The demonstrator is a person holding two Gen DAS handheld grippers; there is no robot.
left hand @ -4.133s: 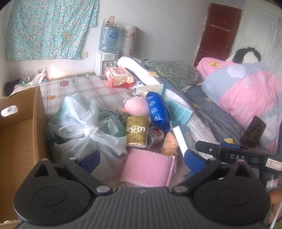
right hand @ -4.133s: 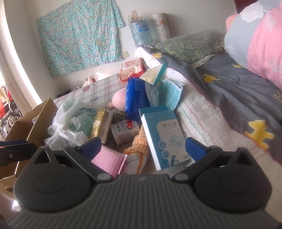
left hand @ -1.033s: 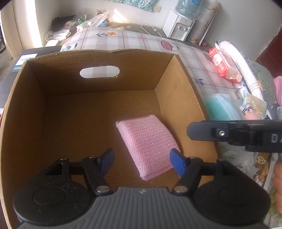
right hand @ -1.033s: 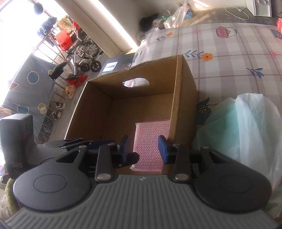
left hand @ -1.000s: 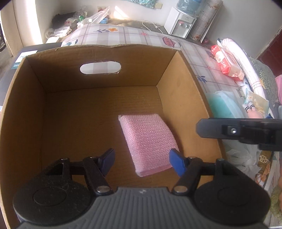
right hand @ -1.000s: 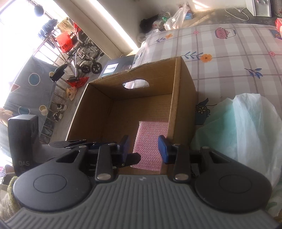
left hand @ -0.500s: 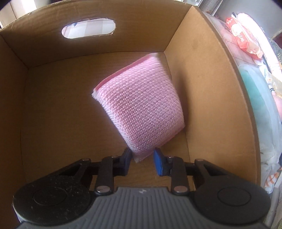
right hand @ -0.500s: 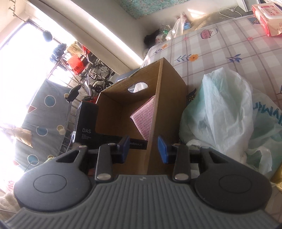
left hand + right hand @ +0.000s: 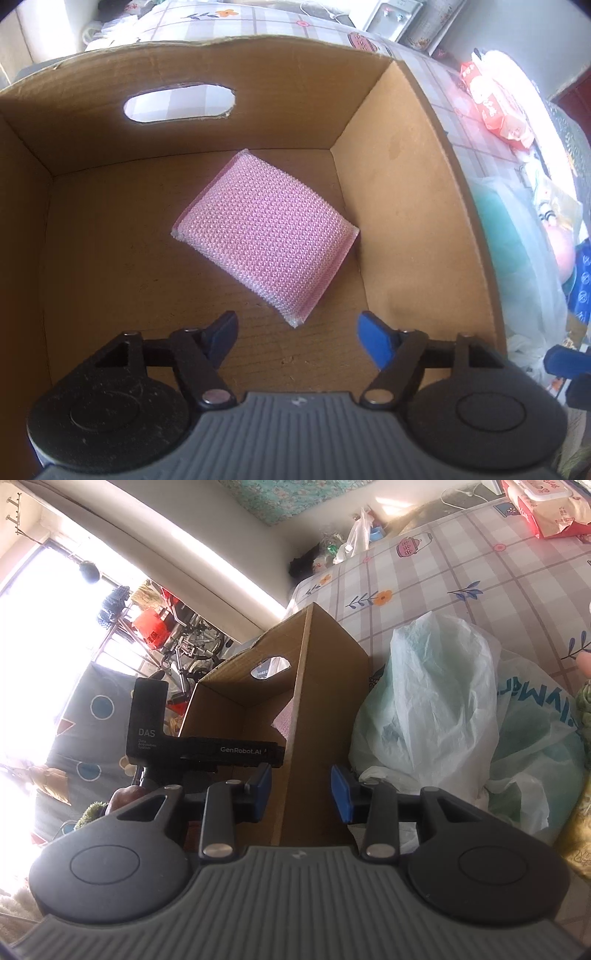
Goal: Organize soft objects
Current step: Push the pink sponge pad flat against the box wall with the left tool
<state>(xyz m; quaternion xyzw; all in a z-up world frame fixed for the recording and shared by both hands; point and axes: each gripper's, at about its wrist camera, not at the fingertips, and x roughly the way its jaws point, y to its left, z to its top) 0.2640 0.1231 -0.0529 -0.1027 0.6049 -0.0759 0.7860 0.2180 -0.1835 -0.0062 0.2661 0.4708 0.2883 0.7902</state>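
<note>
A pink knitted sponge pad [image 9: 266, 236] lies flat on the floor of the brown cardboard box [image 9: 388, 184], close to its right wall. My left gripper [image 9: 297, 332] hangs over the box just short of the pad's near corner. Its jaws are opening and nothing is between them. In the right wrist view my right gripper [image 9: 301, 790] stands partly open outside the box [image 9: 328, 686], level with the near corner of the wall, pads clear of the cardboard. A strip of the pink pad [image 9: 286, 716] shows inside.
Pale green and white plastic bags [image 9: 443, 701] bulge against the box's right side on the checked sheet [image 9: 461, 565]. A red pack of wet wipes [image 9: 546, 506] lies at the far end. A window, a folded wheelchair and clutter are beyond the box on the left.
Half a second ago my left gripper was shut on the pad's corner and held it tilted up. Now the jaws are wide apart and the pad lies flat. My right gripper swung right, off the box.
</note>
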